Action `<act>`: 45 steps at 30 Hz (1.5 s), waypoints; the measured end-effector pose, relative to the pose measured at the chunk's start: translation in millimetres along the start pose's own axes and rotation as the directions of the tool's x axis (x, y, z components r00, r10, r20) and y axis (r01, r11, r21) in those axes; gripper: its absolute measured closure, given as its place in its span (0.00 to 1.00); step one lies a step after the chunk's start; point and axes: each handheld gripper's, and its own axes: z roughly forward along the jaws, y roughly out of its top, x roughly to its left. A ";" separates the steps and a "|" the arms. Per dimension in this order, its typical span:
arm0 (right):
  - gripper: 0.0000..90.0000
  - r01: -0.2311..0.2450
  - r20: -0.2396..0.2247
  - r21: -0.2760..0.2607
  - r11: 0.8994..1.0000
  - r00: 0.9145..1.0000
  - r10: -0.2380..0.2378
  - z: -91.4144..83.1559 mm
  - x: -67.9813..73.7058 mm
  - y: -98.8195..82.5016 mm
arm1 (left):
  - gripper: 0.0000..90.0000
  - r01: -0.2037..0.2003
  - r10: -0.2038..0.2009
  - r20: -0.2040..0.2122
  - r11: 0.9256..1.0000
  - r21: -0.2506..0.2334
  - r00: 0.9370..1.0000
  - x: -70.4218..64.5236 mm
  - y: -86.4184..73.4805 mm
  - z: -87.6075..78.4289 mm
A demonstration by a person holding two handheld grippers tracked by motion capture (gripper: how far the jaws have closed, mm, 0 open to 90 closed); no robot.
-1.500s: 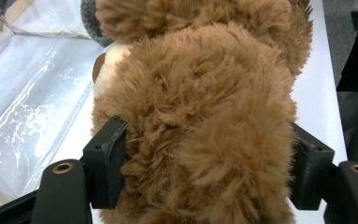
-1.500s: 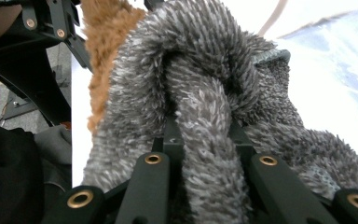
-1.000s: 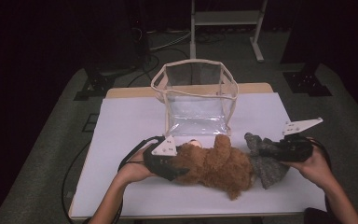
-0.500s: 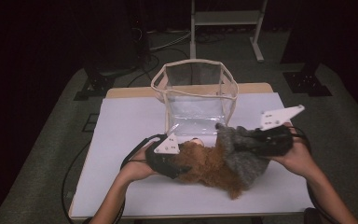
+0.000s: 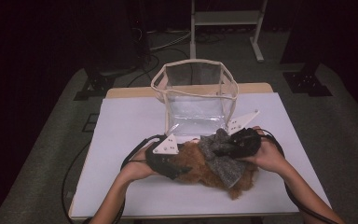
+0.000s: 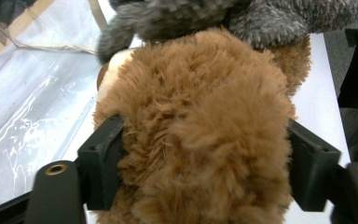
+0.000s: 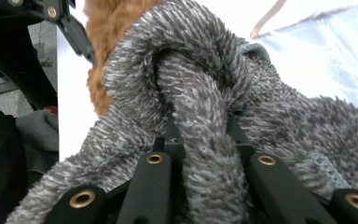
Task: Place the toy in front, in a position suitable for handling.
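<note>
Lying across the near middle of the white table [image 5: 121,140], the brown plush [image 5: 200,170] stretched from about nine o'clock to three o'clock, with the grey plush [image 5: 223,156] draped over its right half. The clear bag [image 5: 196,100] stood upright just past both toys, toward twelve o'clock, its mouth open to the top and its cream rim showing all round.

The left gripper [image 5: 177,170] sat at the plush's nine-o'clock end, its grey plate tipped up and its cable looping back toward the person's left hand [image 5: 137,169]. In the left gripper view the two black jaws stood spread on either side of the brown plush [image 6: 200,154], with the fur bulging between them and brushing both inner faces; the jaws had just been opening, and whether the pads still pressed could not be told. The grey plush [image 6: 242,18] hung across the top of that view, at twelve o'clock, and the bag's crinkled film [image 6: 32,107] lay at nine o'clock.

The right gripper [image 5: 219,150] came in from three o'clock, held in the right hand [image 5: 268,156]. In the right gripper view its jaws were pressed close on a thick fold of grey plush [image 7: 205,140], pinching it, while the rest of the fabric spilled to both sides. Brown fur [image 7: 107,42] showed behind at eleven o'clock, beside the left gripper's dark frame [image 7: 23,51].
</note>
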 end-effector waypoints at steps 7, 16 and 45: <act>0.85 -0.025 0.008 -0.002 1.000 1.000 0.025 -1.0 -6.5 -8.8 | 0.14 0.028 -0.028 -0.004 0.997 -0.076 1.000 11.2 -19.6 -1.1; 0.85 -0.059 -0.003 -0.016 0.998 0.998 0.059 -0.1 -14.8 -14.1 | 0.08 0.118 -0.108 0.072 0.979 -0.166 0.992 23.4 -49.4 9.4; 0.85 -0.073 -0.021 -0.202 0.977 0.997 0.070 -10.5 -10.7 9.6 | 0.37 0.015 -0.025 -0.045 0.978 -0.208 0.999 18.8 14.5 -22.3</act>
